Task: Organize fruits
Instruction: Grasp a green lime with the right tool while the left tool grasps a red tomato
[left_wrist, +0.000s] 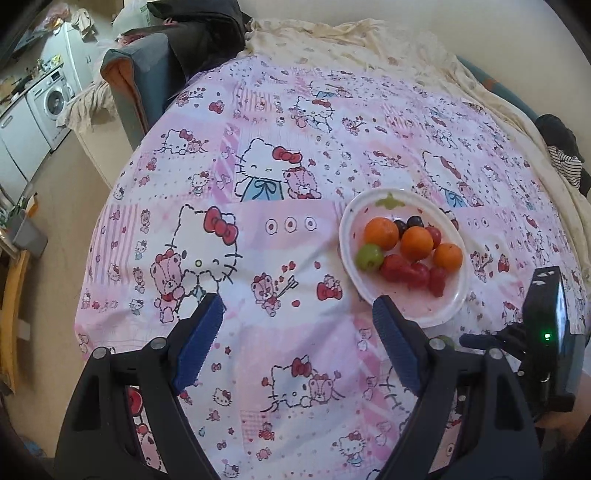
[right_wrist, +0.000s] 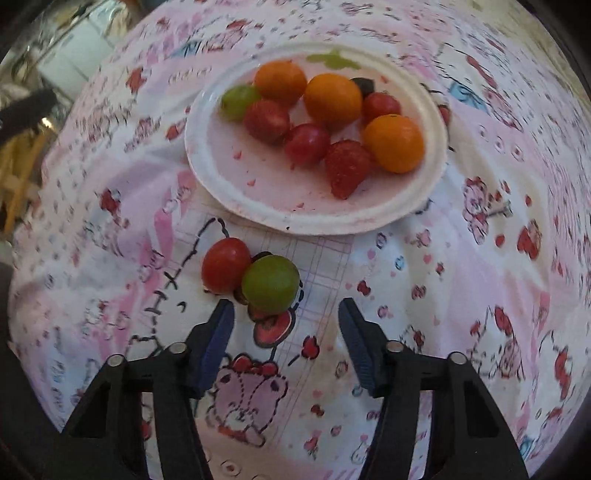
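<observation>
A white paper plate (left_wrist: 448, 308) (right_wrist: 229, 184) lies on the pink cartoon-print cloth and holds oranges (right_wrist: 332, 99), red tomatoes (right_wrist: 307, 143), strawberries (right_wrist: 347, 168), a green grape (right_wrist: 238, 100) and dark grapes (left_wrist: 415, 222). A red tomato (right_wrist: 226, 265) and a green grape (right_wrist: 270, 283) lie loose on the cloth in front of the plate. My right gripper (right_wrist: 286, 308) is open, just short of the loose green grape. My left gripper (left_wrist: 295, 310) is open and empty over the cloth, left of the plate. The right gripper's body (left_wrist: 546, 332) shows in the left wrist view.
The cloth (left_wrist: 280, 229) covers a bed. A grey chair with dark clothes (left_wrist: 147, 74) stands at the bed's far left. A washing machine (left_wrist: 50, 103) and cabinets stand beyond. Cream bedding (left_wrist: 351, 40) lies at the far side, striped clothing (left_wrist: 565, 162) at right.
</observation>
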